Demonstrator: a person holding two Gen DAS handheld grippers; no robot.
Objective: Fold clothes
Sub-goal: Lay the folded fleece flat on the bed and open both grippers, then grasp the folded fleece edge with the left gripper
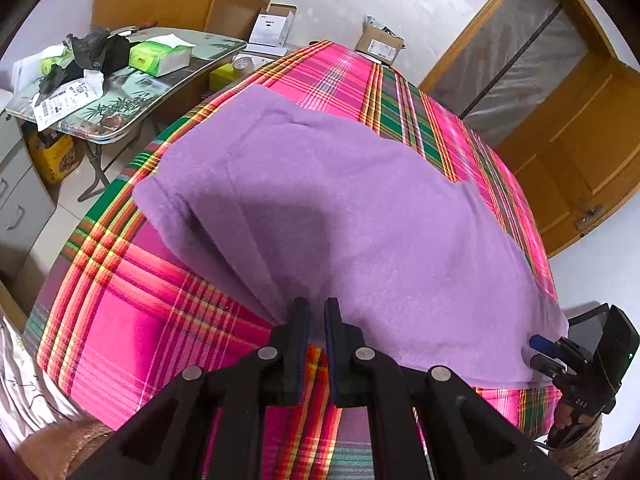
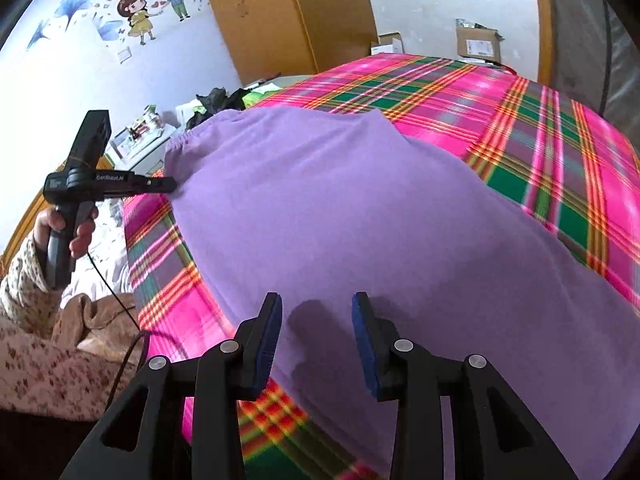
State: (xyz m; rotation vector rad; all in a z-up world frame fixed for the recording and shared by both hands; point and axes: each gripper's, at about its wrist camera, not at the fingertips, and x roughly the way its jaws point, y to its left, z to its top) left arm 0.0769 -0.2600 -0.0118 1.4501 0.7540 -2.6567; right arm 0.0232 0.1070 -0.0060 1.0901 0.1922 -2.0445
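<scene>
Purple fleece garment lies spread flat on the pink/green plaid cloth covering the table, taking up most of the middle. In the right wrist view the same garment shows a gathered, elastic-looking hem at its far left end, w/ plaid bare to the right and behind it.

Your left gripper sits at the near edge of the garment w/ fingers narrowed to a slim gap; a bit of purple fabric shows between them, bunched up at the left finger. Looks pinched on the edge, though the pads aren't fully together. From the right wrist view that gripper reaches in from the left, tips touching the garment's left edge just below the elastic hem; your hand wraps the handle, floral sleeve below it.

Your right gripper hovers over the near part of the garment w/ fingers spread wide, nothing between them but fabric underneath; can't tell if the tips touch it. In the left wrist view it is at the garment's right corner, blue pad tips right at the fabric edge.

Bkgd: side table left of the plaid w/ a green tissue box and black bags, cardboard box past the far end, wooden door on the right, cartoon wall stickers on the wall.
</scene>
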